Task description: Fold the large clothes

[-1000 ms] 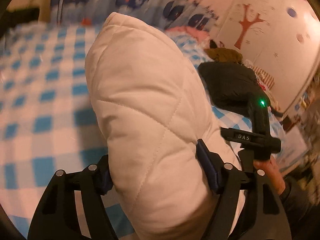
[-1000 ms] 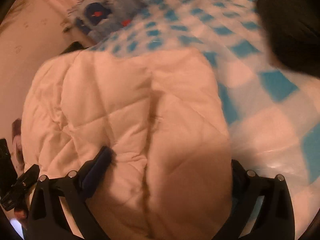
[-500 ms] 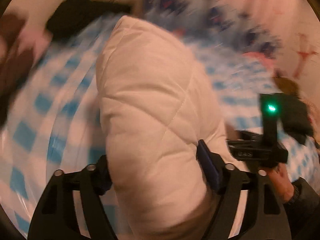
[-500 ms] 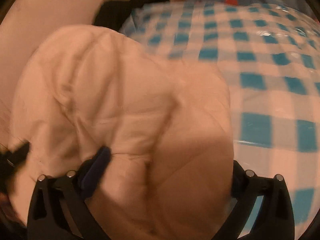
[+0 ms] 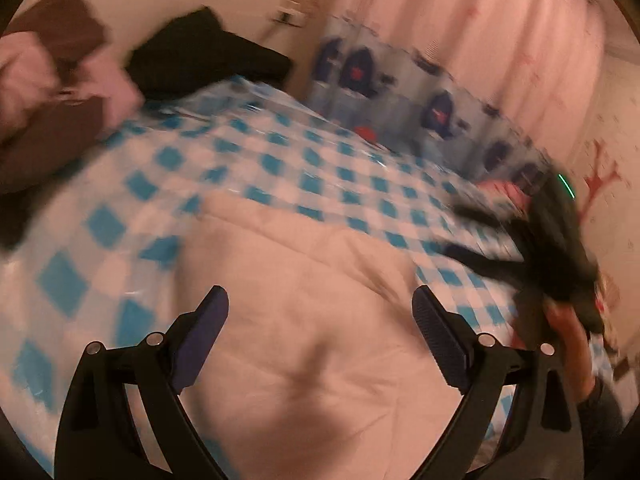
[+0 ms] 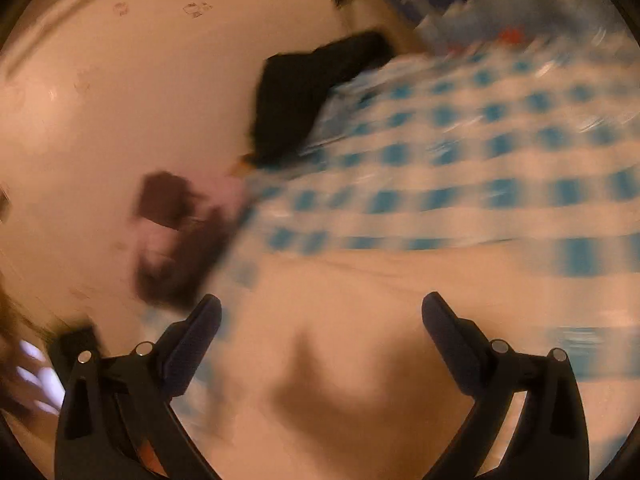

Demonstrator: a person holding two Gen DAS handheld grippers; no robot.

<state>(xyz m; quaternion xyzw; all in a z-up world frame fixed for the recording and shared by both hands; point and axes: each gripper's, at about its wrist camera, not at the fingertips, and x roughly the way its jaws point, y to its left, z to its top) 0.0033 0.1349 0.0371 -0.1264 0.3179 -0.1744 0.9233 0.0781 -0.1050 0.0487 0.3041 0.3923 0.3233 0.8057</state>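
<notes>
A cream quilted garment (image 5: 312,320) lies folded flat on the blue-and-white checked bed cover (image 5: 280,160). It also shows in the right wrist view (image 6: 360,360). My left gripper (image 5: 320,300) is open above the garment, its jaws wide apart with nothing between them. My right gripper (image 6: 322,308) is open above the garment too. The right gripper also shows, blurred, at the right in the left wrist view (image 5: 560,260). Both views are motion-blurred.
A black garment (image 5: 204,52) and a brown-and-pink pile (image 5: 56,80) lie at the bed's far left edge against the wall; both also show in the right wrist view, the black garment (image 6: 304,92) and the pile (image 6: 180,236). A whale-print cushion (image 5: 400,104) lines the far side.
Both grippers were shut on the puffy garment and held it up; now both are open and the garment lies flat on the bed. Both cameras have swung left.
</notes>
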